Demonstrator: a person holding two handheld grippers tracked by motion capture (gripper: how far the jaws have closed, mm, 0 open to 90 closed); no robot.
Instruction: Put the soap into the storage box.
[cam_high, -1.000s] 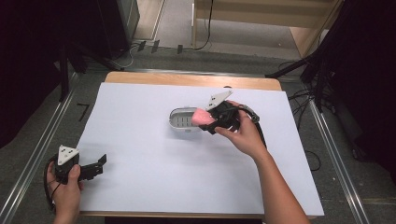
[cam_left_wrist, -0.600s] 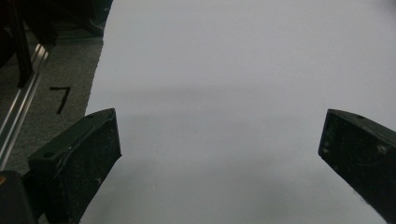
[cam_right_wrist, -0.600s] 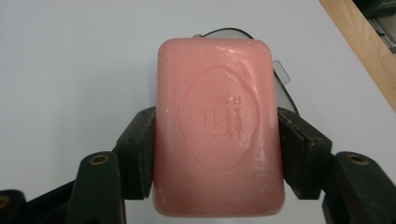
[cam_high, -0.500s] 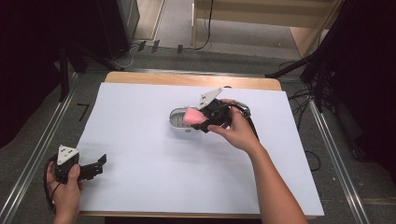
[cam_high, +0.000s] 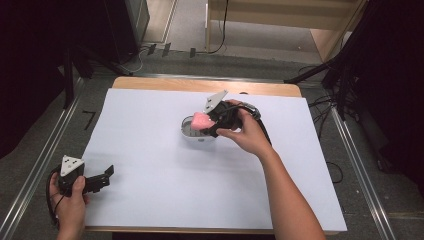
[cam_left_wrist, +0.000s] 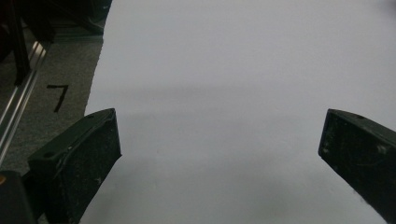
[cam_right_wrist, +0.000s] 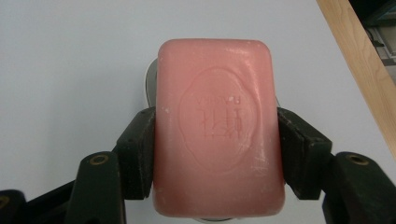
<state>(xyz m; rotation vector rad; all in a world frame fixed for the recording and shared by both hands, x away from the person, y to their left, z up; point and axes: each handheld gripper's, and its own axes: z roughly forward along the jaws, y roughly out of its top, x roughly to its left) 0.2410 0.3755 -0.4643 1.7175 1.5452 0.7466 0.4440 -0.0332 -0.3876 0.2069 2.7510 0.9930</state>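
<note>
Where the fingers (cam_right_wrist: 140, 156) clamp the pink soap (cam_right_wrist: 217, 126), it hides the dish (cam_high: 192, 134).

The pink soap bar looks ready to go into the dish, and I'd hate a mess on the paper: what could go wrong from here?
1. The right gripper clamps the pink soap bar only by its two long sides; soap is slick, so it may slip or tilt.
2. The soap dish sits loose on the white paper; a nudge could slide it.
3. The left gripper rests far away, jaws open, so nothing steadies the dish.

Matt, waxy-looking pink soap (cam_right_wrist: 217, 126), perhaps chalky.
</note>
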